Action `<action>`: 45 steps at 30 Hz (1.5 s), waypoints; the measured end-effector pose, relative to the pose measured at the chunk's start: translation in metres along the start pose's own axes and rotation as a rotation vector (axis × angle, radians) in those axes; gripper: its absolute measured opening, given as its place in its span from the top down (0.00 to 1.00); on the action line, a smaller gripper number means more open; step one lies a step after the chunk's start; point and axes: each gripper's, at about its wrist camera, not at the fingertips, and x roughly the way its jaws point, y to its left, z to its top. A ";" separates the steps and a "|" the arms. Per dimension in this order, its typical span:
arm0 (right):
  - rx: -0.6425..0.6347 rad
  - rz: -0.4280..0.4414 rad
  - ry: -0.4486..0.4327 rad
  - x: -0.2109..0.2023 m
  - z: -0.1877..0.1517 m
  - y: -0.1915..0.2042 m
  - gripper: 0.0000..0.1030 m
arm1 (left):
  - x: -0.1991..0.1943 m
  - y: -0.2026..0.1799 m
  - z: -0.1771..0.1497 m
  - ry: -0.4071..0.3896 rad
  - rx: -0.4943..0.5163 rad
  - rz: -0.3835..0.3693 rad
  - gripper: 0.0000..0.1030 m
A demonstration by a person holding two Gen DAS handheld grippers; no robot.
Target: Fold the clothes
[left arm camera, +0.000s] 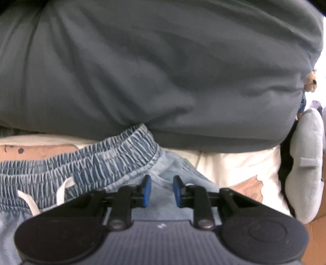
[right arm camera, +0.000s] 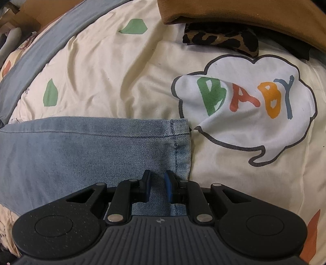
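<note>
- Down at the hem end of the jeans point(right arm camera: 91, 150), the right gripper point(right arm camera: 157, 188) has its jaws set narrowly apart, with denim between the blue pads point(right arm camera: 168, 187). It seems a pinch on the hem corner, though I cannot tell for sure that the pads press the cloth.
- At the other end of the jeans, the left gripper point(left arm camera: 162, 190) also has its jaws a little apart, with pale denim between them, just below the gathered waistband point(left arm camera: 85, 161). Whether it truly clamps this cloth is not clear either.
- The jeans lie flat on the cream bed cover point(right arm camera: 106, 71). The long axis runs from waistband to hem, so each gripper is at one end of it.
- Left of the left jaws, on the waistband, hangs a white drawstring point(left arm camera: 30, 200).
- Behind the waistband rises a big grey pillow point(left arm camera: 163, 67), touching it.
- Beyond the hem, the cover has a printed cloud with the word BABY point(right arm camera: 246, 97). Farther away lie a leopard-print cloth point(right arm camera: 222, 39) and a brown cloth point(right arm camera: 224, 11).
- In my judgement, the next fold brings one end over the other along this long axis. The hem end, with free cover around it, looks easier to lift.
</note>
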 end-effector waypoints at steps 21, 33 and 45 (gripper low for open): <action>-0.031 -0.032 0.014 0.003 0.004 0.010 0.81 | 0.080 -0.013 0.015 0.030 0.185 0.148 0.97; -0.049 -0.047 0.029 0.004 0.007 0.014 0.81 | 0.028 -0.013 0.017 0.043 0.324 0.080 0.96; -0.067 -0.038 0.028 0.004 0.003 0.007 0.81 | 0.031 -0.005 -0.006 0.135 0.350 0.025 0.95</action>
